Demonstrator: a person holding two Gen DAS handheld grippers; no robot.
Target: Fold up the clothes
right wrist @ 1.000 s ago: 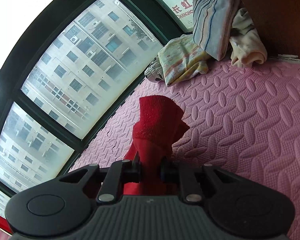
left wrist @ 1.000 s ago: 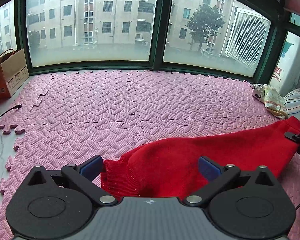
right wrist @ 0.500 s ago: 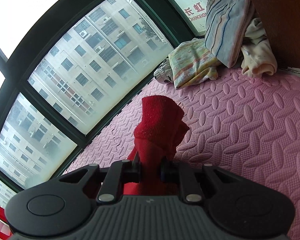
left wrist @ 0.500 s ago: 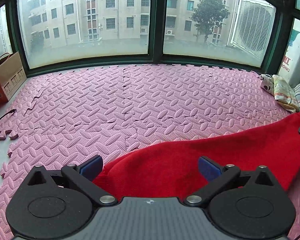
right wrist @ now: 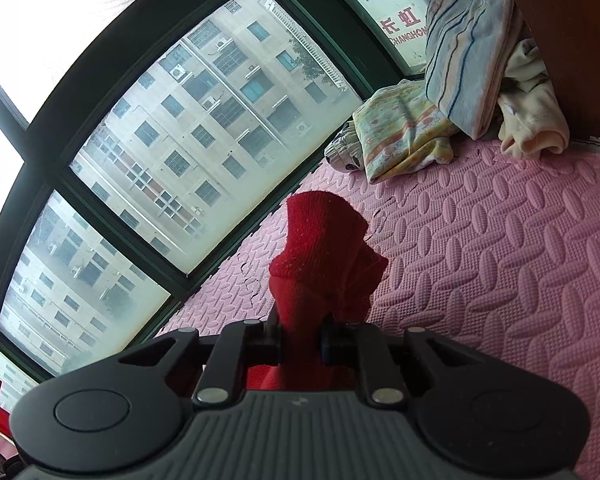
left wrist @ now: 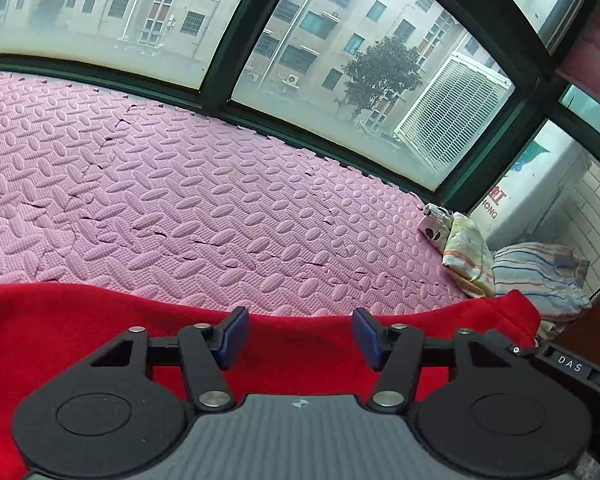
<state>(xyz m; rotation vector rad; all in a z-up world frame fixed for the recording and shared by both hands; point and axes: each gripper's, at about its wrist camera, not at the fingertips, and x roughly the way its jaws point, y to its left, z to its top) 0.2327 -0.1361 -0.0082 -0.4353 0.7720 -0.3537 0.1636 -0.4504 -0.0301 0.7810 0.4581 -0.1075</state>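
Nearby, clothes pile beyond red garment

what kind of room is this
Probably an enclosed balcony or sunroom in a flat: pink foam mats cover the floor, a wide window faces apartment blocks, and clothes are piled in the corner.

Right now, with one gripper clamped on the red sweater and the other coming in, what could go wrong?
1. The left gripper, jaws just closing, isn't yet pinching the red sweater; it could miss the edge.
2. The right gripper holds only a bunched end, which might slip.
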